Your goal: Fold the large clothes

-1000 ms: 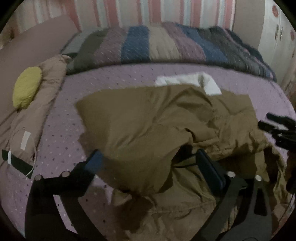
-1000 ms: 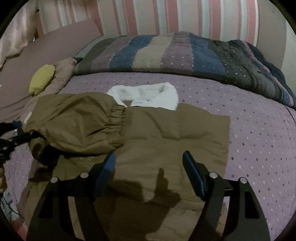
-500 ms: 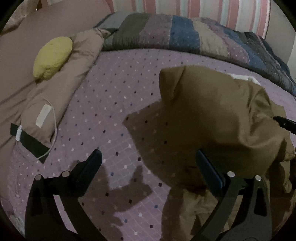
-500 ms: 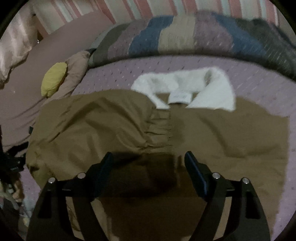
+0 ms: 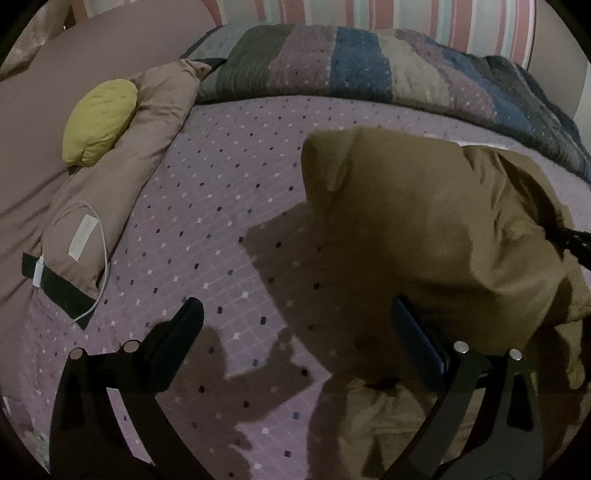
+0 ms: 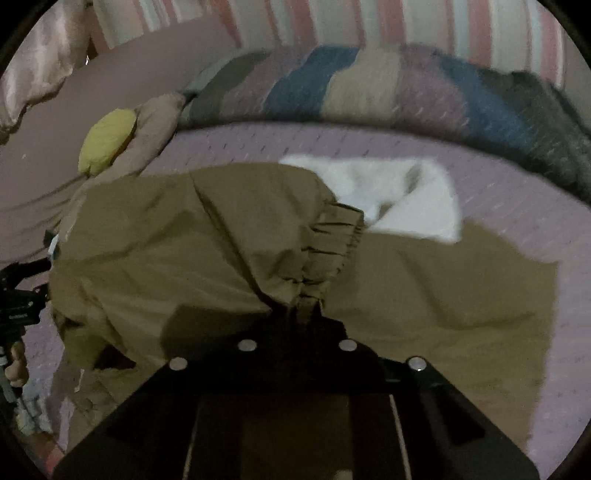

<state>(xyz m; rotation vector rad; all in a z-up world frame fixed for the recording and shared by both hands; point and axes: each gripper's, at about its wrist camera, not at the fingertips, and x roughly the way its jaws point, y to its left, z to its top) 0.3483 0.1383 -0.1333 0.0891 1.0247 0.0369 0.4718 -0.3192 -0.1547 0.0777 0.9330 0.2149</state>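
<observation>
Nearest in the right wrist view, the right tool has just closed its 2 fingers; they pinch a fold of the brown jacket beside its gathered sleeve cuff. The sleeve lies doubled over the jacket's body. In the left wrist view, the left tool stands wide apart with nothing held, 1 finger over the purple dotted bedsheet, the other at the jacket's edge. The jacket is spread on the bed, its white fleece collar toward the far side. Farther left lie a beige pillow and a yellow cushion. Beyond is a striped quilt, then a striped wall.
</observation>
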